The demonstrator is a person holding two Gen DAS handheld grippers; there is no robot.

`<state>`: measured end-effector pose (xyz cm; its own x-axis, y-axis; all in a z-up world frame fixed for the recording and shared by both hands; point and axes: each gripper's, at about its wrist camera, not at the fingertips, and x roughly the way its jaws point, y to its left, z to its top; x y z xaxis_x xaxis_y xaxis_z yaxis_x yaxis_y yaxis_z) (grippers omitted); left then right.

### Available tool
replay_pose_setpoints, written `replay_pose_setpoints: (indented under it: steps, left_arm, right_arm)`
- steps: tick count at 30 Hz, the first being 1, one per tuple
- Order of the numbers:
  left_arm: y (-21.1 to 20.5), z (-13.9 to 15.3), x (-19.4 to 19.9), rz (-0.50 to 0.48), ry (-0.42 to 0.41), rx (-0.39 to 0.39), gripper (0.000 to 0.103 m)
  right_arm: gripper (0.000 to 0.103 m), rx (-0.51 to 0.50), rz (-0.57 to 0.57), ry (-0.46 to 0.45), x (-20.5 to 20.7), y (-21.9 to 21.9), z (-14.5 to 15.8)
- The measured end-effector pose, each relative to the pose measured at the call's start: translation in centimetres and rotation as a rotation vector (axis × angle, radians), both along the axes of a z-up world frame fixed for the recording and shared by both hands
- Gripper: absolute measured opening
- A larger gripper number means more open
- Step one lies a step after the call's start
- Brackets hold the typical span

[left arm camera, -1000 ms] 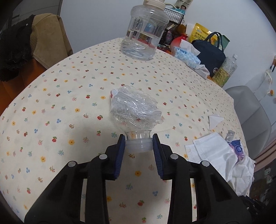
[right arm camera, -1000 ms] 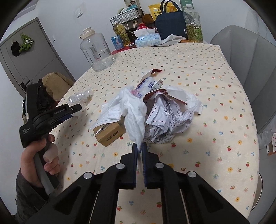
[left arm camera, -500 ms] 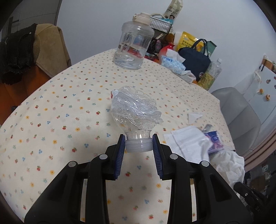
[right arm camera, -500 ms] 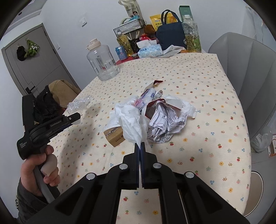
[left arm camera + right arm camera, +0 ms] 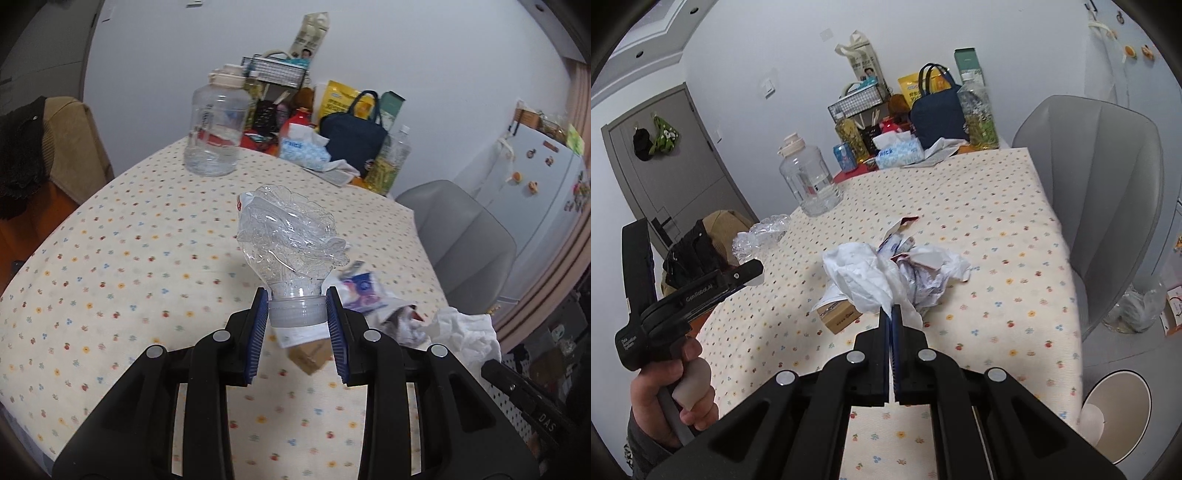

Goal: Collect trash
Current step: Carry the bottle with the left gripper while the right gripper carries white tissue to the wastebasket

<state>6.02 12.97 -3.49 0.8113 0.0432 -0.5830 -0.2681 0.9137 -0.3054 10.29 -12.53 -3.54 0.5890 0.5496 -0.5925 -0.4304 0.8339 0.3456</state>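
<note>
My left gripper (image 5: 297, 314) is shut on the cap end of a crushed clear plastic bottle (image 5: 288, 236) and holds it up above the flowered tablecloth (image 5: 129, 258). The bottle also shows in the right wrist view (image 5: 759, 236), with the left gripper (image 5: 753, 273) below it. My right gripper (image 5: 891, 314) is shut on a crumpled white tissue (image 5: 864, 277), lifted off the table. Behind it lies a pile of crumpled paper and wrappers (image 5: 923, 269) and a small brown cardboard box (image 5: 840, 319).
A big clear water jug (image 5: 809, 181) stands at the back left. A tissue pack (image 5: 897, 151), navy bag (image 5: 936, 112), wire basket and bottles crowd the far edge. A grey chair (image 5: 1108, 192) stands right. A white bin (image 5: 1115, 417) sits on the floor lower right.
Both grippers have risen. The left has lifted the crushed bottle off the table and swung it right, towards the trash pile. The right has raised the tissue higher.
</note>
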Motion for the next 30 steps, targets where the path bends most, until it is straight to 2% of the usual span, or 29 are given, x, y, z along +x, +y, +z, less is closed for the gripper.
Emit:
replay_pose_setpoints:
  steps: [13,24,30]
  left_arm:
    - [-7.2,0.8,1.7,-0.159,-0.014,0.001,0.032]
    - [-14.2,0.8,4.6,-0.304,0.001,0.018,0.032]
    - [-18.0,0.3,5.8,-0.374,0.014,0.027,0.032]
  right_arm:
    - [0.002,-0.008,-0.154,-0.003,0.1,-7.2,0.2]
    - [0.002,-0.048,-0.303,-0.001,0.3,-14.3,-0.8]
    - [0.002,-0.061,-0.380,0.029,0.4,-18.6,-2.0]
